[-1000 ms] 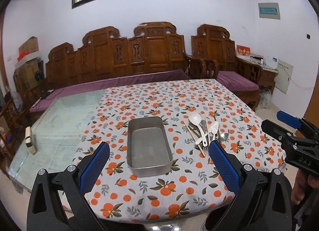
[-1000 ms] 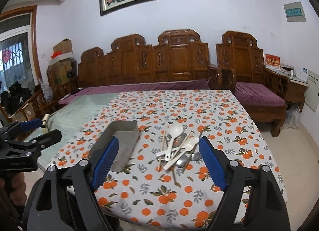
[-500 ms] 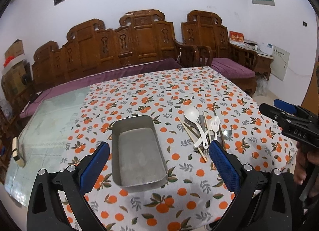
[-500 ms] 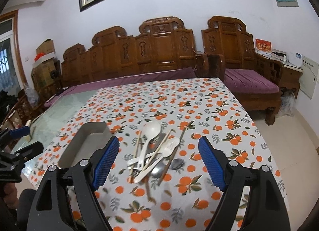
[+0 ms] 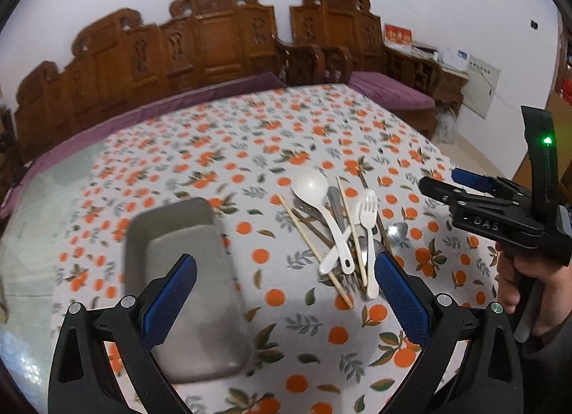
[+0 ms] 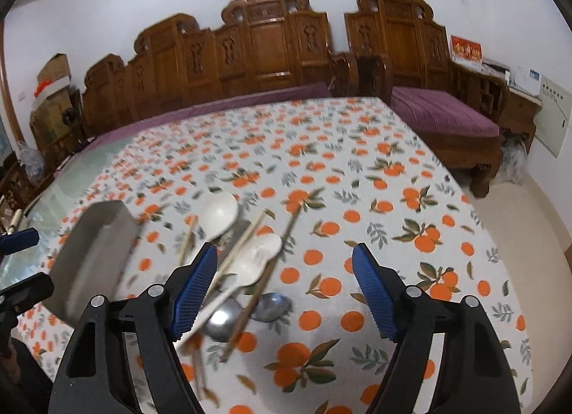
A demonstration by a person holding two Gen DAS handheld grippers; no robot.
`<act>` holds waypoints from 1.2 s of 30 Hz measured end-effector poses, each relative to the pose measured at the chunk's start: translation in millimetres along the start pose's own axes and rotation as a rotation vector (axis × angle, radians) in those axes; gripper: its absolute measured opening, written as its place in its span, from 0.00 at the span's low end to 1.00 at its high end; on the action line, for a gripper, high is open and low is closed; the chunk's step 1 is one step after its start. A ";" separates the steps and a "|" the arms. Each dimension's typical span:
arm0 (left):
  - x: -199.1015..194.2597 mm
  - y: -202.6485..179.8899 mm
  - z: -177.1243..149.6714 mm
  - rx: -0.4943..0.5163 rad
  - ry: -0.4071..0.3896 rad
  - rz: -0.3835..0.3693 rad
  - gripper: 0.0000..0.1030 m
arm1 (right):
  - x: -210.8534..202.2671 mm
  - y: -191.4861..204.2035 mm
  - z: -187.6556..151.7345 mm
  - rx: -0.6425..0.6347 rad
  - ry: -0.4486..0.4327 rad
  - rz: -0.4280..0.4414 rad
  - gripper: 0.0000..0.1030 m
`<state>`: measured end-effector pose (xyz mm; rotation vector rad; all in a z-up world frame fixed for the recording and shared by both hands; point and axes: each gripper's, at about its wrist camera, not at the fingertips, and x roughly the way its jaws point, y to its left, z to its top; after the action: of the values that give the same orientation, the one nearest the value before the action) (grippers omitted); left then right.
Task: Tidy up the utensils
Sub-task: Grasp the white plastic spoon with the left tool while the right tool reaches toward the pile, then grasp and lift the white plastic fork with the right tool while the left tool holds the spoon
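Where the left wrist view looks down over the orange-print tablecloth (image 5: 250,135), the left gripper (image 5: 286,292) fills the bottom of the frame with its blue-padded jaws spread wide and nothing between them. A grey metal tray (image 5: 186,271) lies at lower left of centre, its near end partly behind the left-hand pad, and it looks empty. Right of centre sits the pile of utensils (image 5: 339,232): a white spoon (image 5: 314,199) with its bowl toward the top of the frame, a white fork (image 5: 368,228) beside it, pale chopsticks (image 5: 314,253) crossing under them, and a metal spoon (image 5: 397,232) at the pile's right edge. The pile is apart from the tray, with bare cloth between. At the right edge a hand (image 5: 529,289) holds the right gripper (image 5: 461,185), seen side-on above the cloth.

In the right wrist view, blurred, the right gripper (image 6: 286,285) has its jaws wide, having just closed a little, with only cloth in the gap. The utensils (image 6: 243,264) lie at lower left of centre, partly behind the left-hand pad; the white spoon (image 6: 218,215) is highest. The tray (image 6: 93,257) is at the left, and the left gripper (image 6: 21,264) pokes in at the far left edge. A carved wooden bench (image 6: 271,46) lines the wall across the top.
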<state>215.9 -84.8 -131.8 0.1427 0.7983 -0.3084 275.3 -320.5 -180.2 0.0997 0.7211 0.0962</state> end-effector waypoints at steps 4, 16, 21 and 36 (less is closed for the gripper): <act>34.5 -3.6 1.2 -0.025 0.059 -0.047 0.83 | 17.6 -7.8 -10.7 0.016 0.042 0.010 0.74; 110.7 -24.0 18.6 -0.047 0.156 -0.142 0.43 | 30.6 -10.0 -11.8 0.008 0.086 0.057 0.71; 132.2 -23.8 24.1 -0.091 0.190 -0.184 0.34 | 33.2 -5.7 -13.4 0.000 0.092 0.070 0.71; 95.3 -12.0 18.2 -0.135 0.142 -0.243 0.03 | 37.3 10.8 -13.6 -0.011 0.111 0.112 0.71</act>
<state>286.9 -121.3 -188.2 -0.0604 0.9767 -0.4763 293.6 -304.4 -213.4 0.1246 0.8261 0.2137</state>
